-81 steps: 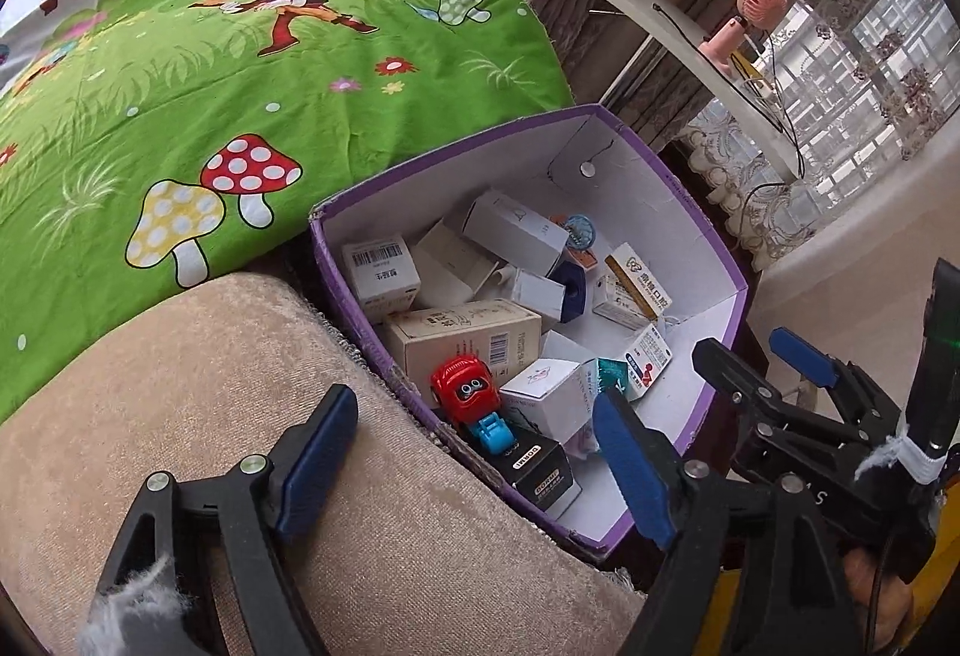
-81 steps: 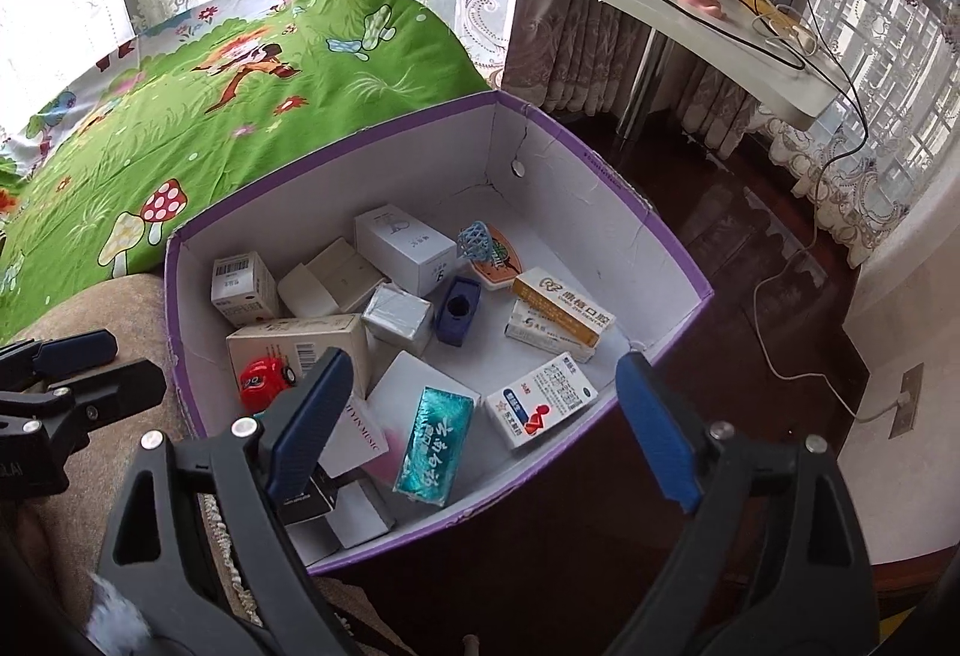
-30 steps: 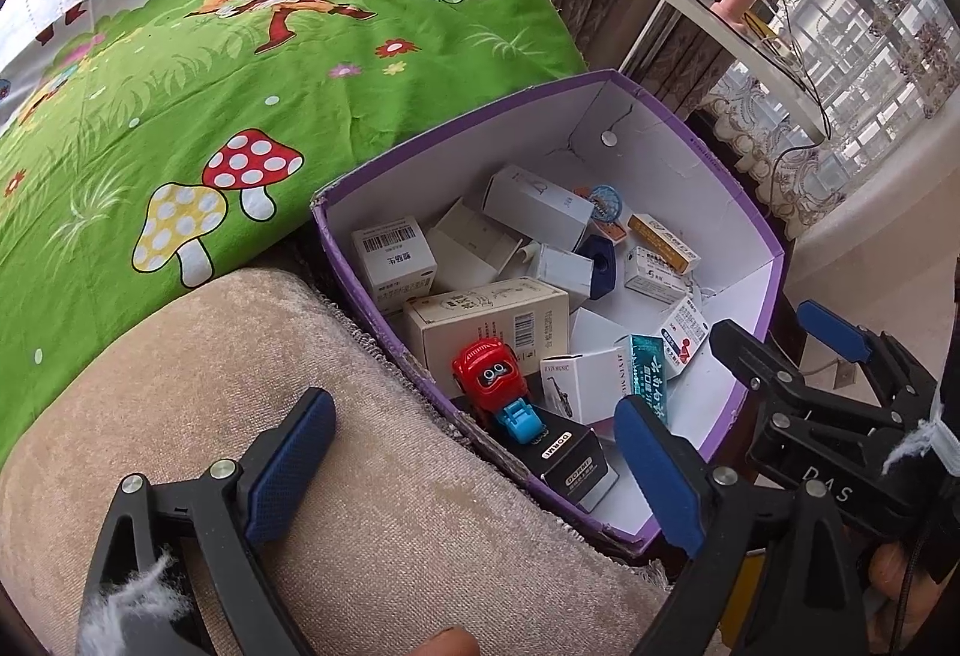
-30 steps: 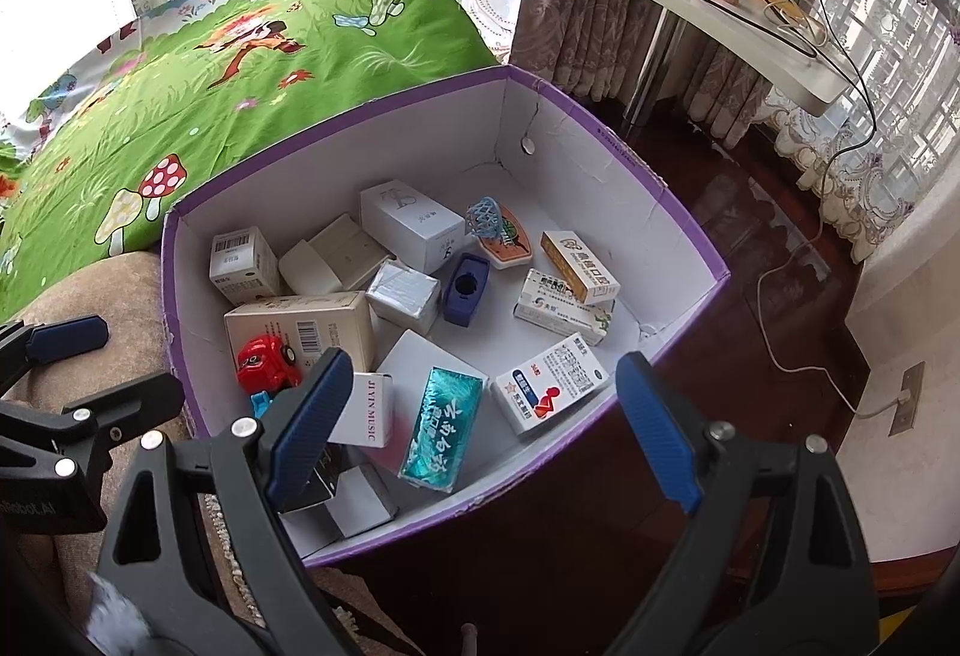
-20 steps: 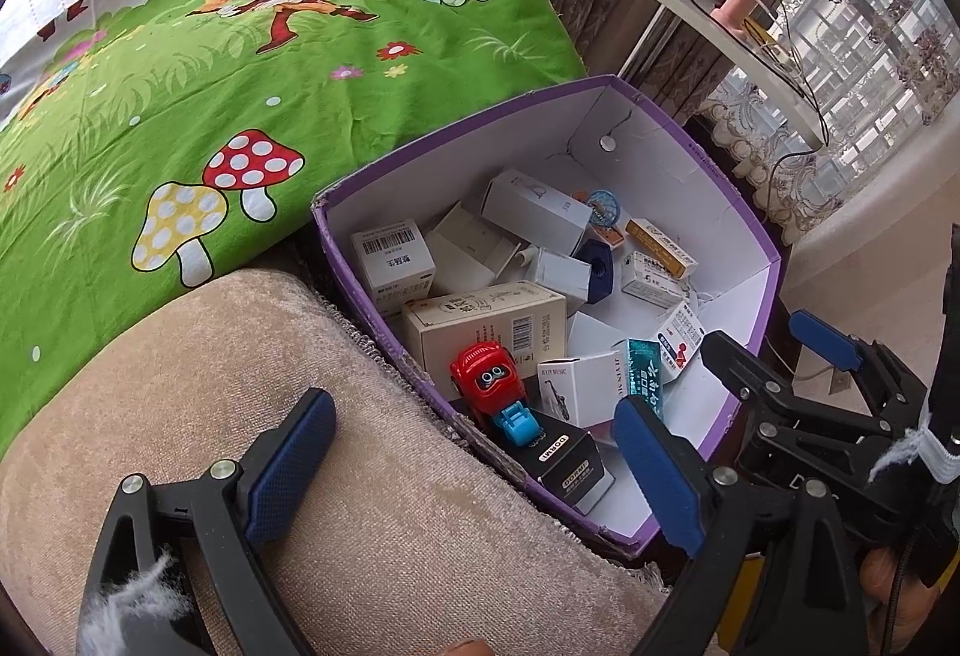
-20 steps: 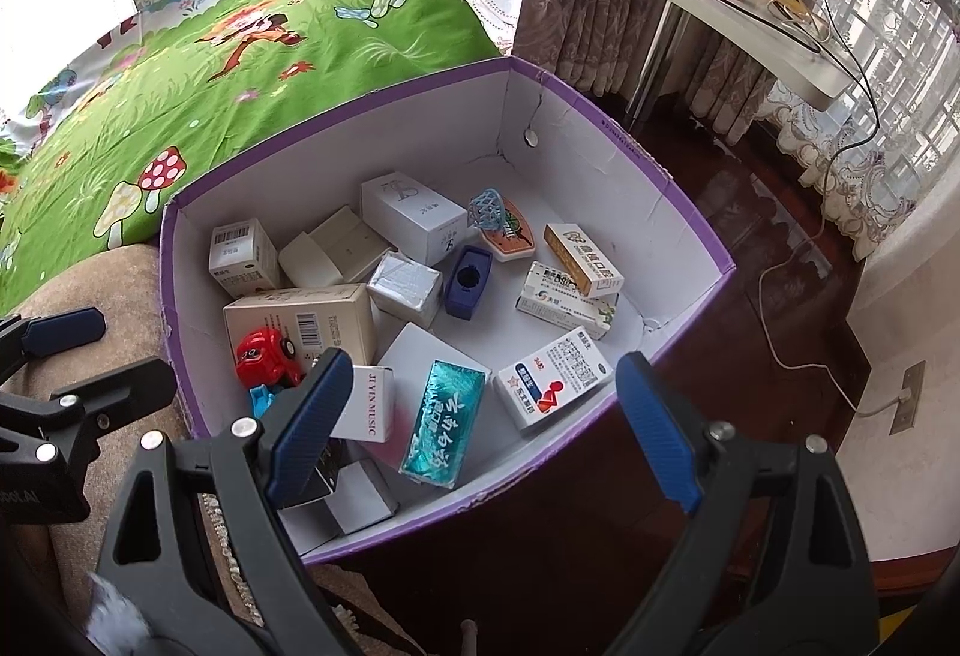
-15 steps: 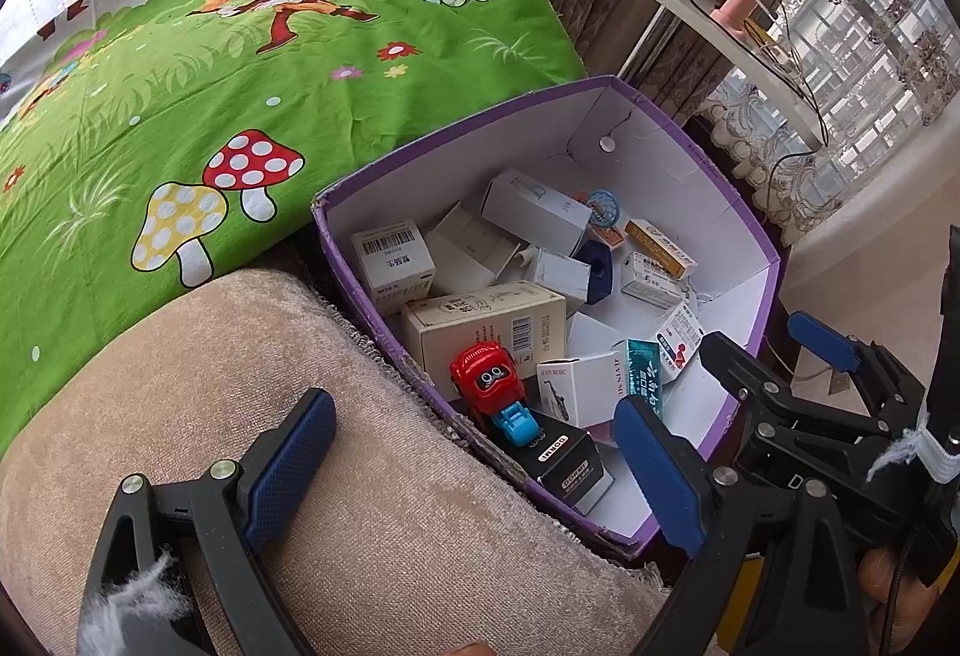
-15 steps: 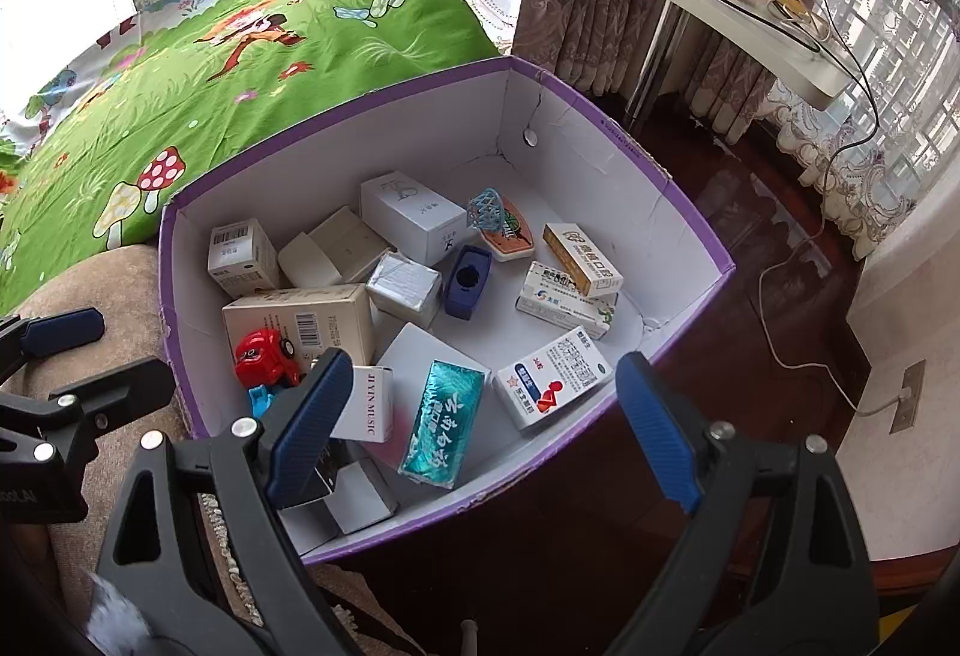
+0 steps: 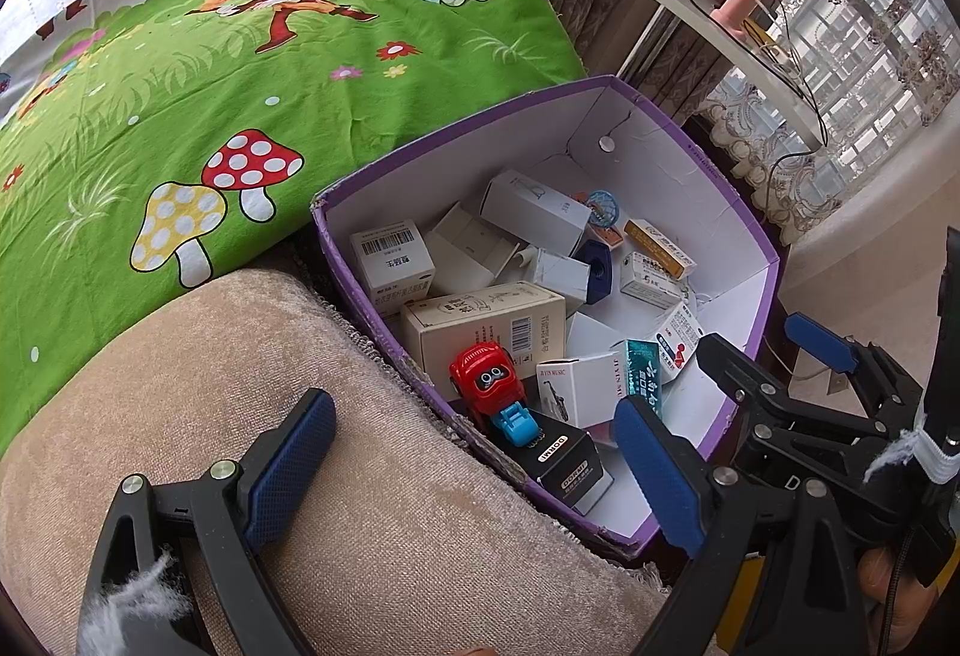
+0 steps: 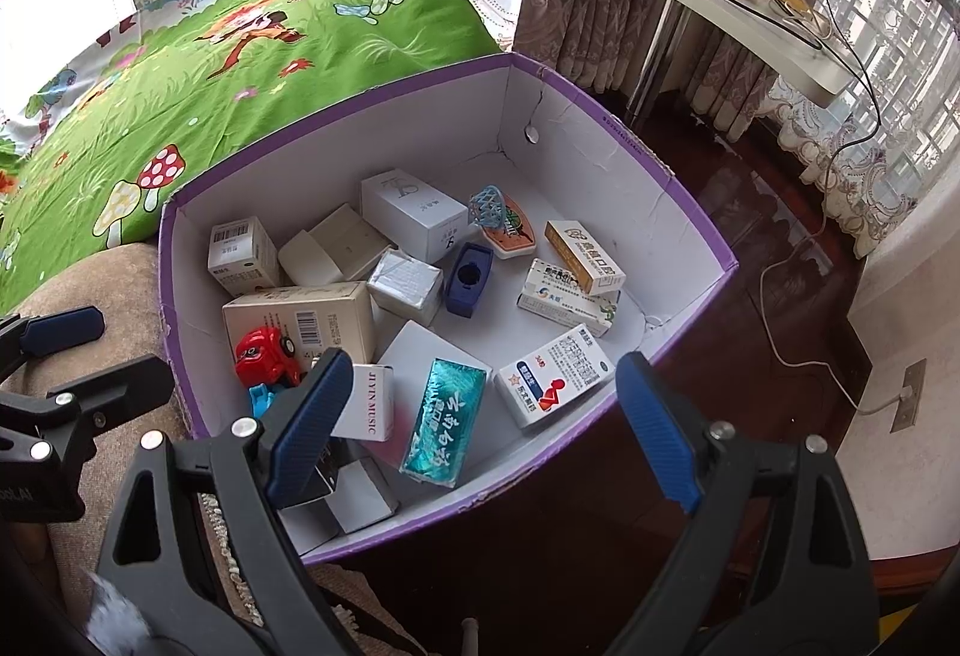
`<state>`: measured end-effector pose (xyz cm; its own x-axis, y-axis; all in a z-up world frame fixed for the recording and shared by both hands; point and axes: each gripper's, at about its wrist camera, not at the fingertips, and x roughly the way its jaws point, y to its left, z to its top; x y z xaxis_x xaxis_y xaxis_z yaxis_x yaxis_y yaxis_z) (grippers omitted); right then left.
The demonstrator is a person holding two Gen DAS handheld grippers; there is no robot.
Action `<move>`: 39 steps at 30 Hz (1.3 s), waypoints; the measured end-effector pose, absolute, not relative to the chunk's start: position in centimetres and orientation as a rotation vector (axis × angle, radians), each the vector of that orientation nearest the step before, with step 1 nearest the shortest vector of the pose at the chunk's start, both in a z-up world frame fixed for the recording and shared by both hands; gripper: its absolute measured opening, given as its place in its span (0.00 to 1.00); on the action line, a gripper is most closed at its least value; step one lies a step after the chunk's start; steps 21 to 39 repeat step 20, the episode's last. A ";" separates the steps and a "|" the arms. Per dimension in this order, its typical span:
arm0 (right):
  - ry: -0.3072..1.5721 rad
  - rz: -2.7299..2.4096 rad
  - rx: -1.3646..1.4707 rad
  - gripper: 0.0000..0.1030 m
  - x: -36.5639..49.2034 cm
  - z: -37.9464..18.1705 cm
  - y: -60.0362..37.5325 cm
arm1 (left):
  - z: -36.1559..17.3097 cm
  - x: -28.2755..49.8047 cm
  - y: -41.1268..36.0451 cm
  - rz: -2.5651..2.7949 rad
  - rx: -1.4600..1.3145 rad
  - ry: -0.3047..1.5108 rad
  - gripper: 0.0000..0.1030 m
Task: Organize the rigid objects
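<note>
Both grippers hang with jaws spread wide and nothing between them. The right gripper (image 10: 480, 428), black-framed with blue ribbed pads, is poised over the near rim of the purple-edged white cardboard box (image 10: 630, 140). The left gripper (image 9: 474, 464) straddles that rim, one pad over the beige plush cushion (image 9: 300, 476), the other over the box.

Nearest the right jaws, just ahead and below, lies the shiny teal foil packet (image 10: 444, 422), flat, its long axis running away from the gripper and leaning slightly right. The red toy car (image 9: 483, 374) stands closest to the left jaws, facing that camera. By this geometry the right hand probably reaches the packet more directly.
</note>
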<state>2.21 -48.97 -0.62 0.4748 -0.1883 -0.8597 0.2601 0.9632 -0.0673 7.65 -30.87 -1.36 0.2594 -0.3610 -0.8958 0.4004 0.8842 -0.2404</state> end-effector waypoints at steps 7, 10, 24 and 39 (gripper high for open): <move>1.040 -0.275 0.077 0.88 2.3 -0.6 -48.9 | -1.4 7.6 -31.1 -0.524 0.050 1.208 0.94; 1.042 -0.275 0.079 0.88 2.3 -0.6 -49.0 | -1.5 7.7 -31.1 -0.528 0.047 1.210 0.95; 1.050 -0.273 0.076 0.88 2.3 -1.1 -48.8 | -1.3 7.6 -30.9 -0.537 0.021 1.177 0.98; 1.050 -0.273 0.076 0.88 2.3 -1.1 -48.8 | -1.3 7.6 -30.9 -0.537 0.021 1.177 0.98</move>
